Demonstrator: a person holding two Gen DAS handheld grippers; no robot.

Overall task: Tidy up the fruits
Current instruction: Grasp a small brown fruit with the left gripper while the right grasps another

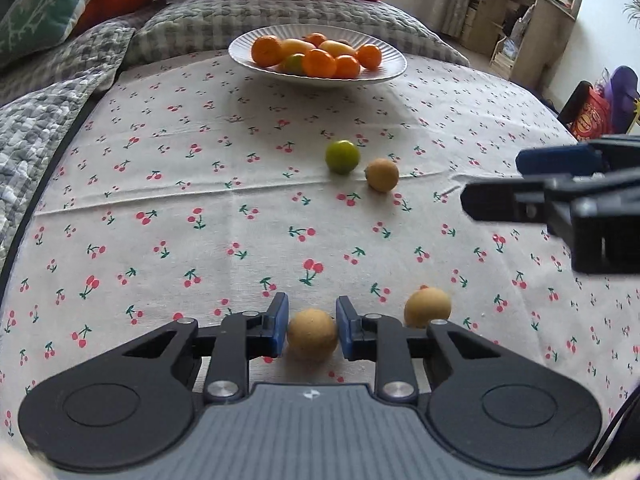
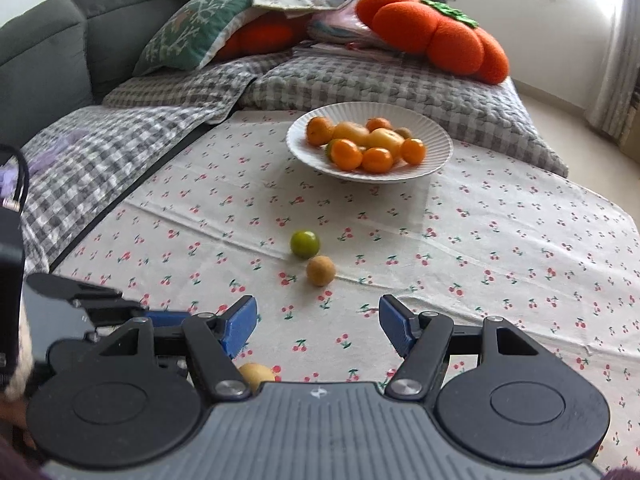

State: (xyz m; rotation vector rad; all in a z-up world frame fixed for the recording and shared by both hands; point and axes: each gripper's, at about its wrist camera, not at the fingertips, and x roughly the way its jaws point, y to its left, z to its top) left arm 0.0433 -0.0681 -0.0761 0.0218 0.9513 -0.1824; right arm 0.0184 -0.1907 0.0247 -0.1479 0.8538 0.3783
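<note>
1. Left wrist view: left gripper (image 1: 312, 330) jaws drawn in on a tan fruit (image 1: 312, 340); both blue pads (image 1: 280, 320) press its sides. The fruit sits on the cherry-print cloth (image 1: 200, 184).
2. Same view, loose fruit on the cloth: three tan ones — the pinched one, a second (image 1: 427, 307) just right of the jaws, a third (image 1: 382, 175) further off — and one green fruit (image 1: 342, 157), just beside that third tan one.
3. Same view: white plate (image 1: 384, 74) at the far end of the cloth, heaped with orange and yellow fruit; about eight show, the exact count is unclear.
4. Same view: right gripper (image 1: 520, 184) enters from the right edge, above the cloth; nothing between its jaws.
5. Right wrist view: right gripper (image 2: 318, 320) jaws spread about halfway, empty, touching nothing.
6. Same view: green fruit (image 2: 305, 244) and one tan fruit (image 2: 321, 271) ahead, close together; another tan fruit (image 2: 256, 376) half hidden under the gripper body.
7. Same view: plate (image 2: 436, 156) beyond, fruit piled on it. Left gripper (image 2: 168, 318) at the left edge, mostly hidden.
</note>
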